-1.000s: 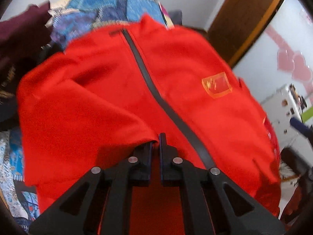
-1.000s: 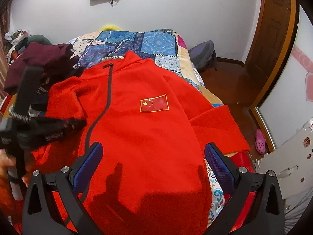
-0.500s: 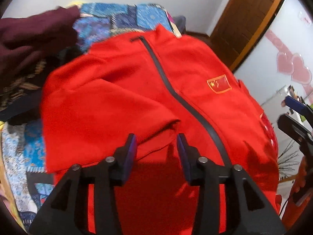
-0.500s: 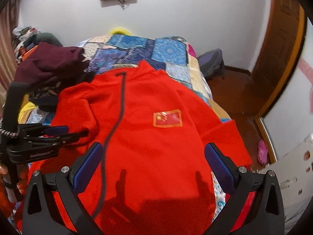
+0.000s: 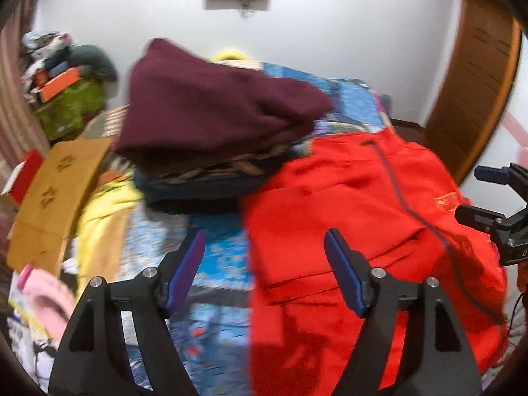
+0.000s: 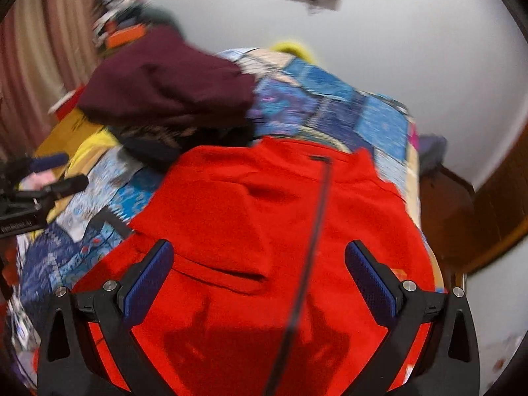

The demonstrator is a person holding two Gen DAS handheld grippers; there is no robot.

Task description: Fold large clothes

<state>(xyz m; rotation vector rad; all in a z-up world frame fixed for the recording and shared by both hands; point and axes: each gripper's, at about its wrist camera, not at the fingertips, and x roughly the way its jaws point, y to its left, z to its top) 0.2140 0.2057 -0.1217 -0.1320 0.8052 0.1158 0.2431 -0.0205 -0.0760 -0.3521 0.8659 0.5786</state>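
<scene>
A red zip-up jacket [image 5: 356,204] lies front side up on the patchwork bed, its left sleeve folded in across the chest; it fills the lower right wrist view [image 6: 270,231]. My left gripper [image 5: 264,264] is open and empty, above the jacket's left edge. My right gripper [image 6: 257,277] is open and empty, above the jacket's lower front, astride the dark zipper [image 6: 313,231]. The right gripper also shows at the right edge of the left wrist view [image 5: 495,198].
A pile of clothes topped by a maroon garment [image 5: 211,115] sits at the jacket's upper left. A yellow garment [image 5: 102,224] and a brown cardboard box [image 5: 56,191] lie at the left. The blue patchwork bedspread [image 6: 330,105] extends behind. A wooden door [image 5: 472,99] stands right.
My left gripper let go of the folded sleeve, opened wide and swung left off the jacket. My right gripper moved left over the zipper. Both views are motion-blurred.
</scene>
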